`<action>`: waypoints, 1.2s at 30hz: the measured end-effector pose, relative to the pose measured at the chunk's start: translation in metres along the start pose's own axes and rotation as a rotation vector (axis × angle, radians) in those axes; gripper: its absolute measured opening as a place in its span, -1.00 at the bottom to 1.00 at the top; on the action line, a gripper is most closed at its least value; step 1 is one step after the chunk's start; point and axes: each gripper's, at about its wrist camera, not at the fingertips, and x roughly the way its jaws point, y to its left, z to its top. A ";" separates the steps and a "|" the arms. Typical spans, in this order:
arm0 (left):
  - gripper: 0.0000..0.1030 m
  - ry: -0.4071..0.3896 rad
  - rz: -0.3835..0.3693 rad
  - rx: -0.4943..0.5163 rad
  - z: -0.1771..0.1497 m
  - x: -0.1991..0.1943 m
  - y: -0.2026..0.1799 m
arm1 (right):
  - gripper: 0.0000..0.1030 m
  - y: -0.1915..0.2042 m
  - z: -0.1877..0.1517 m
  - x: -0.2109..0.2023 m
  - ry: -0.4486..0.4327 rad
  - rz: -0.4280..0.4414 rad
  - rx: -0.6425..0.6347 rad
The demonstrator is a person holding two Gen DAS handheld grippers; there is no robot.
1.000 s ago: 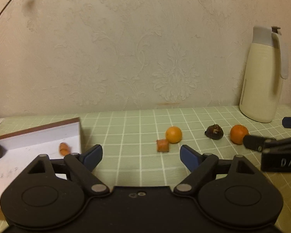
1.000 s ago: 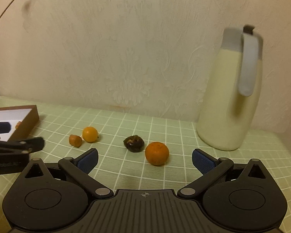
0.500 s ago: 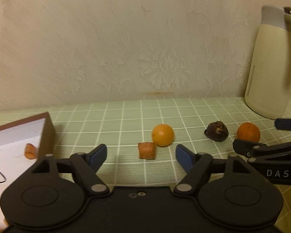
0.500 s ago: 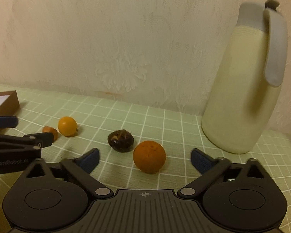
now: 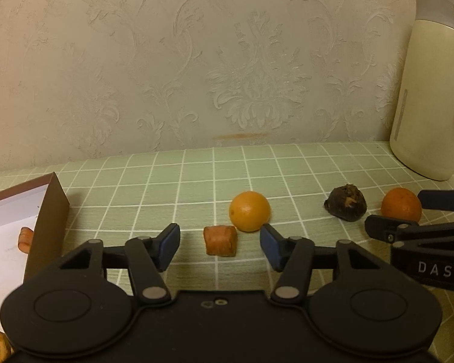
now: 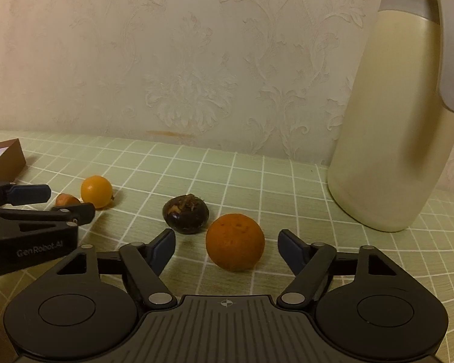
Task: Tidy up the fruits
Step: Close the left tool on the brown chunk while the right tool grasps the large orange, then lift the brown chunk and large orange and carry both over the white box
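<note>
In the left wrist view an orange carrot chunk (image 5: 220, 240) lies on the green checked cloth between the fingers of my left gripper (image 5: 219, 245). Its jaws are closing, with gaps on both sides of the chunk. A small yellow-orange fruit (image 5: 250, 210) sits just behind it. In the right wrist view a mandarin (image 6: 235, 241) rests between the fingers of my right gripper (image 6: 226, 249). Those jaws are closing too and stand apart from the fruit. A dark brown water chestnut (image 6: 185, 213) lies just left of the mandarin.
A brown-walled white box (image 5: 50, 211) stands at the left with carrot pieces (image 5: 24, 238) inside. A cream thermos jug (image 6: 402, 115) stands at the right against the wallpapered wall. The other gripper (image 5: 420, 242) reaches in from the right in the left wrist view.
Both grippers have come forward and down toward the fruits, and their jaws have narrowed. The carrot chunk and the mandarin now lie between the fingers.
</note>
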 end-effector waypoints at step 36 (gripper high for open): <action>-0.76 -0.078 -0.030 0.043 -0.005 -0.095 0.013 | -0.20 0.021 -0.002 -0.069 -0.020 0.007 -0.029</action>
